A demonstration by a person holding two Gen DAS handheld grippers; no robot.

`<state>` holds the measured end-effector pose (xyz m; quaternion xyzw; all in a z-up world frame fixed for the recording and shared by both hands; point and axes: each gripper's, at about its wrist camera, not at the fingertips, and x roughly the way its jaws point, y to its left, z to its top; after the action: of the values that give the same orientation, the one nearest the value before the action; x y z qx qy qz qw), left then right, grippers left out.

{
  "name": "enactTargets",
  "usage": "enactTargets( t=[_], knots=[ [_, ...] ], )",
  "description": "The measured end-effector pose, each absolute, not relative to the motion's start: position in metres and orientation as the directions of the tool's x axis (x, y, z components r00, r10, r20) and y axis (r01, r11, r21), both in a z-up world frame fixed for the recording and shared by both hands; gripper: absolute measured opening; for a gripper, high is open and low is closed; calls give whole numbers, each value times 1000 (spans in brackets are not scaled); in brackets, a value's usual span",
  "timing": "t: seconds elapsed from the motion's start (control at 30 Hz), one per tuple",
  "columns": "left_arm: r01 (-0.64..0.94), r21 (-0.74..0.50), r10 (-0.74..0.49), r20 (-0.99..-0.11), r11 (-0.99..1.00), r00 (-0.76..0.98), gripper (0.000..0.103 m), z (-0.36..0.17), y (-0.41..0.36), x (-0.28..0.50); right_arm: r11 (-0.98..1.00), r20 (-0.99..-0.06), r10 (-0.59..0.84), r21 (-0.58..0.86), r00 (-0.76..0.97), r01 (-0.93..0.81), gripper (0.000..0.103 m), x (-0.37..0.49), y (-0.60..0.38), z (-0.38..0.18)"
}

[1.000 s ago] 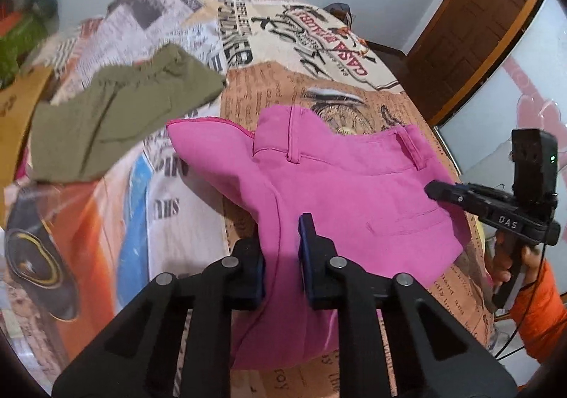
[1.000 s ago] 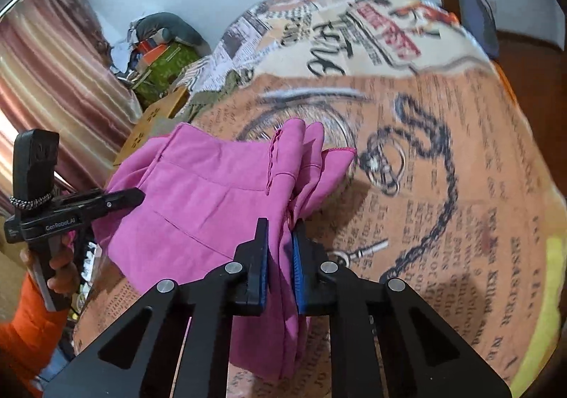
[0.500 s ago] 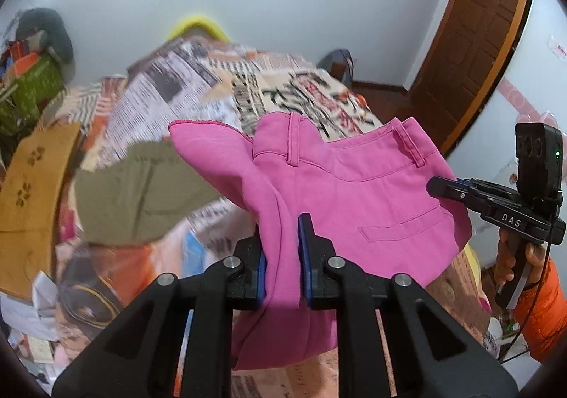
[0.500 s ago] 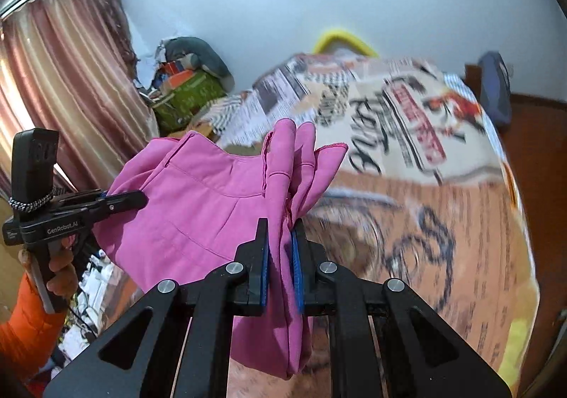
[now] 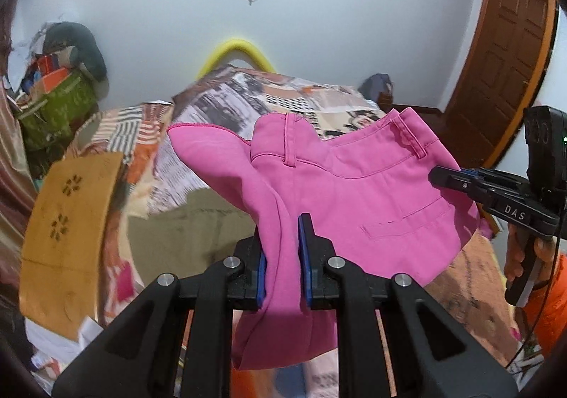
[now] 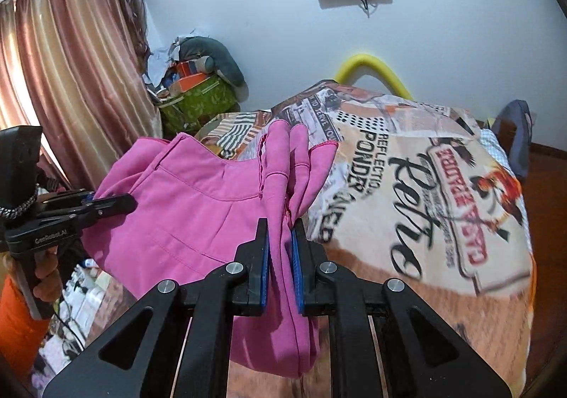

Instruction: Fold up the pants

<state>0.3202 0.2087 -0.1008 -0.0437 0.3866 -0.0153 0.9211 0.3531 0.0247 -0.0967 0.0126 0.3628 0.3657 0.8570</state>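
The pink pants (image 5: 354, 192) hang in the air above the bed, stretched by the waistband between both grippers. My left gripper (image 5: 281, 238) is shut on a bunched fold at one end of the waist. It shows again at the left edge of the right wrist view, my left gripper (image 6: 120, 201) biting the cloth. My right gripper (image 6: 280, 242) is shut on the other end of the pink pants (image 6: 198, 206). The same tool appears in the left wrist view at right, my right gripper (image 5: 439, 176) on the waistband. The legs droop below the fingers, out of sight.
A bed with a newspaper-print cover (image 6: 425, 203) lies below. Olive-green pants (image 5: 191, 231) rest on it, and a brown cushion (image 5: 71, 206) sits to their left. A cluttered green bag (image 6: 198, 100) stands by the curtain (image 6: 71, 79). A wooden door (image 5: 506, 65) is at right.
Both grippers have risen and tilted up, lifting the pink pants off the bed. The wall and its screen have come into view, and the olive pants slid lower in the picture.
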Motion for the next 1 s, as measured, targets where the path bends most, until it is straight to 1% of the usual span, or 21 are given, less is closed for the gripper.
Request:
enactTargets(
  t=[0.23, 0.57, 0.67, 0.77, 0.8, 0.87, 0.93, 0.97, 1.0],
  knots=[
    [-42, -87, -35, -732, 995, 680, 16, -141, 260, 367, 727, -657, 626, 298, 420, -618, 10, 400, 78, -135],
    [-137, -60, 32, -811, 989, 584, 16, -248, 314, 414, 744, -797, 509, 217, 325, -632, 10, 443, 156, -219],
    [-157, -92, 8, -840, 983, 543, 16, -277, 331, 420, 746, -824, 474, 187, 310, -640, 10, 445, 164, -232],
    [-164, -133, -27, -849, 977, 528, 20, -292, 341, 416, 748, -842, 454, 182, 292, -638, 12, 446, 162, -234],
    [-168, -139, -30, -850, 976, 526, 24, -295, 343, 413, 748, -848, 448, 182, 283, -638, 14, 446, 161, -234],
    [-177, -140, -26, -849, 974, 527, 30, -298, 346, 407, 752, -855, 423, 148, 299, -642, 19, 443, 159, -232],
    [-191, -134, -13, -848, 973, 530, 39, -297, 348, 403, 758, -859, 404, 122, 315, -640, 27, 439, 153, -231],
    [-197, -130, -6, -849, 972, 529, 41, -297, 349, 400, 761, -860, 400, 119, 317, -638, 29, 439, 149, -232],
    [-203, -126, 0, -849, 971, 528, 41, -297, 350, 397, 765, -863, 391, 112, 320, -634, 33, 438, 144, -231]
  ],
)
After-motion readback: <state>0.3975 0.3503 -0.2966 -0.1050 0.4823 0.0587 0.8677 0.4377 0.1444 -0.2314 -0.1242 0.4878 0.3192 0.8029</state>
